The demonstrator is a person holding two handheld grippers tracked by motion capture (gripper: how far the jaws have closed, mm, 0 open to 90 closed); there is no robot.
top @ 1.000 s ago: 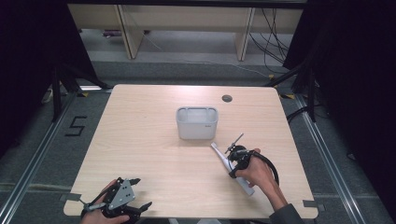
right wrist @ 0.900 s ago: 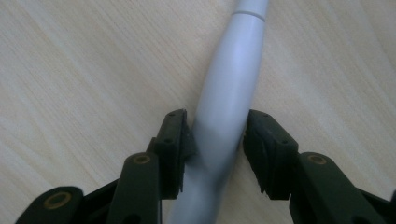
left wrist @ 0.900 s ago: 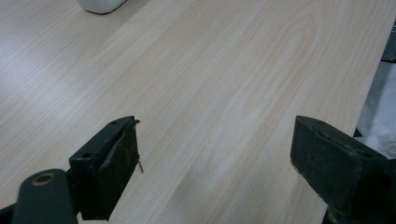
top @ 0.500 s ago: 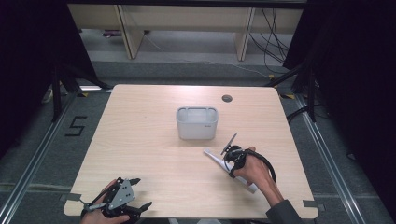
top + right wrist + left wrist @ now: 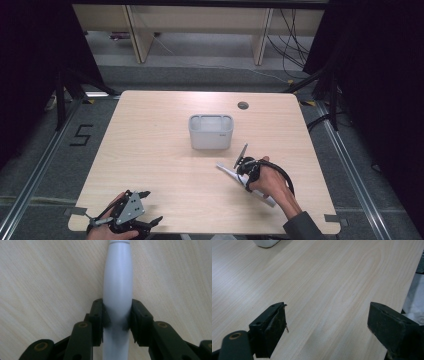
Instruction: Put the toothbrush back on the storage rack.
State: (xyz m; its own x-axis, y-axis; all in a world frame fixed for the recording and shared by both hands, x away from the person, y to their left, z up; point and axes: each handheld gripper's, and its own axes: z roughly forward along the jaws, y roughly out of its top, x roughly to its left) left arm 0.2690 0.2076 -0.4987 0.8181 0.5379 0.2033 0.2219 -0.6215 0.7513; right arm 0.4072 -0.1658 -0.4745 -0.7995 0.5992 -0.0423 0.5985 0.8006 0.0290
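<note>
Both pads of the right claw [image 5: 117,315] now pinch a white handle [image 5: 117,290], jaws having just closed; left claw [image 5: 327,330] gapes empty at 7 o'clock on the desk [image 5: 150,150].

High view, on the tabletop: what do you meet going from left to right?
Left hand-held gripper → white bin → right hand-held gripper, its jaws just closed onto the white handle-like tool.
</note>
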